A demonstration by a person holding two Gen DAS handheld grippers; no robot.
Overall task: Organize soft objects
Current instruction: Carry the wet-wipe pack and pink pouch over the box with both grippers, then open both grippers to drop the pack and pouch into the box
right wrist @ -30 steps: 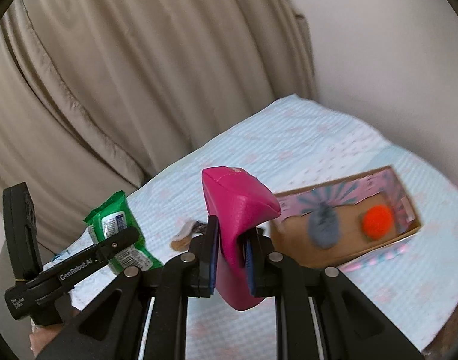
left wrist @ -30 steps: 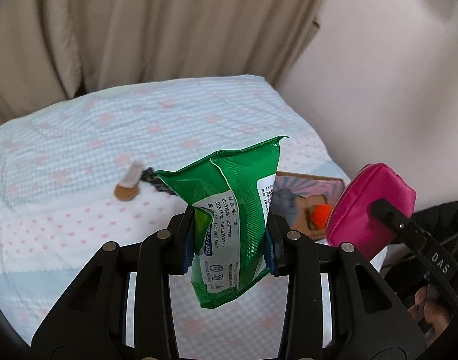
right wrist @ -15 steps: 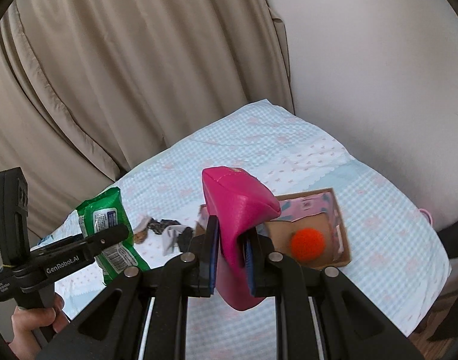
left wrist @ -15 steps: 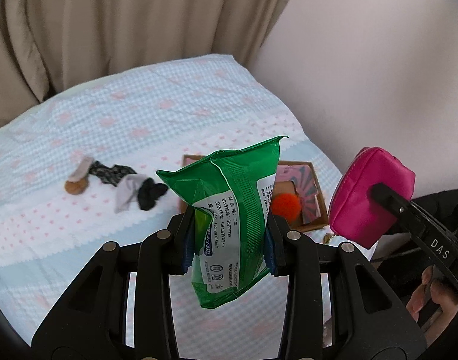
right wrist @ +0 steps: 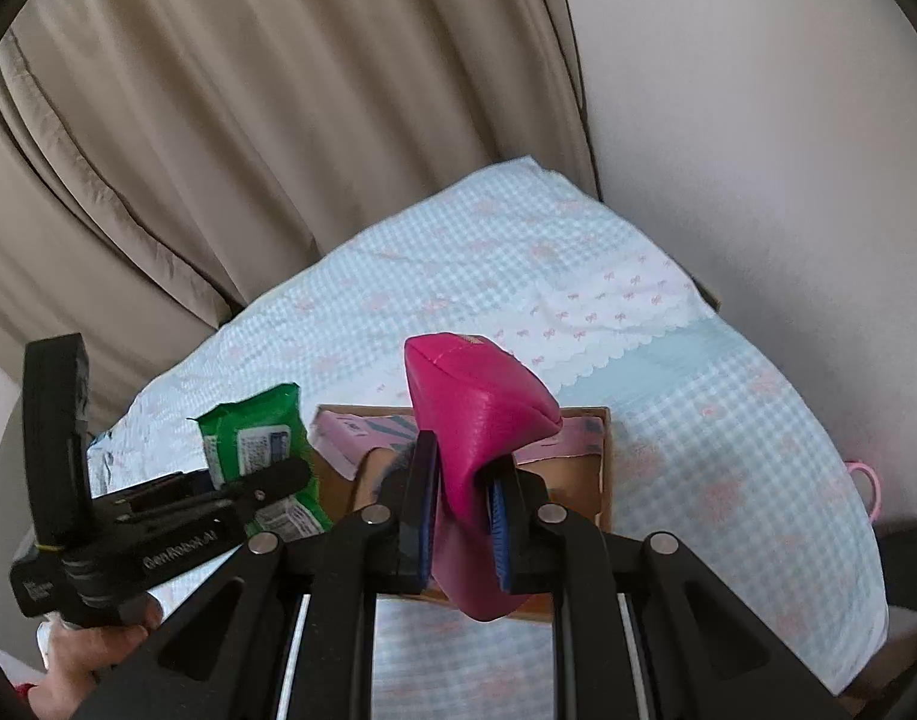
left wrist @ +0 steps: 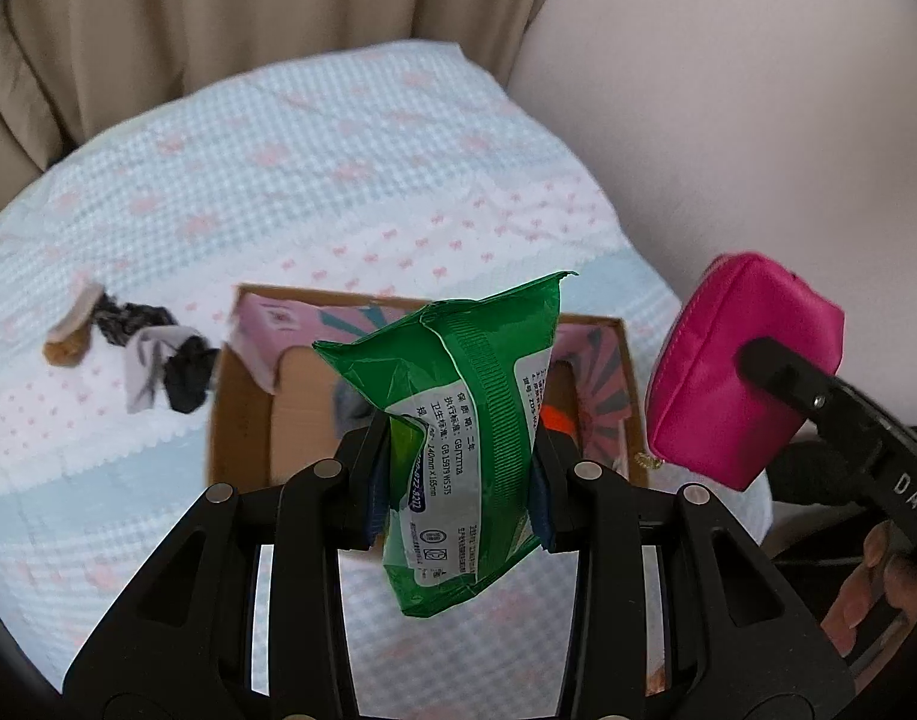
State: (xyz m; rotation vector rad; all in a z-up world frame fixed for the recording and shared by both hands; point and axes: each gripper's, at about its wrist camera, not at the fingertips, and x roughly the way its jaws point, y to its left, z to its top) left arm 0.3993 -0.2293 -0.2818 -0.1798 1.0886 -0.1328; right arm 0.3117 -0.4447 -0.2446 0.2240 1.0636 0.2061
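both fingers grip: green pack, pink pouch, seemingly above box rim.

A home bedroom: patterned bedsheet, beige curtains, plain wall.

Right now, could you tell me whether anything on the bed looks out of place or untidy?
Yes: a small heap of crumpled socks lies loose on the bedspread, left of the cardboard box and outside it. Nothing looks spilled or damaged.
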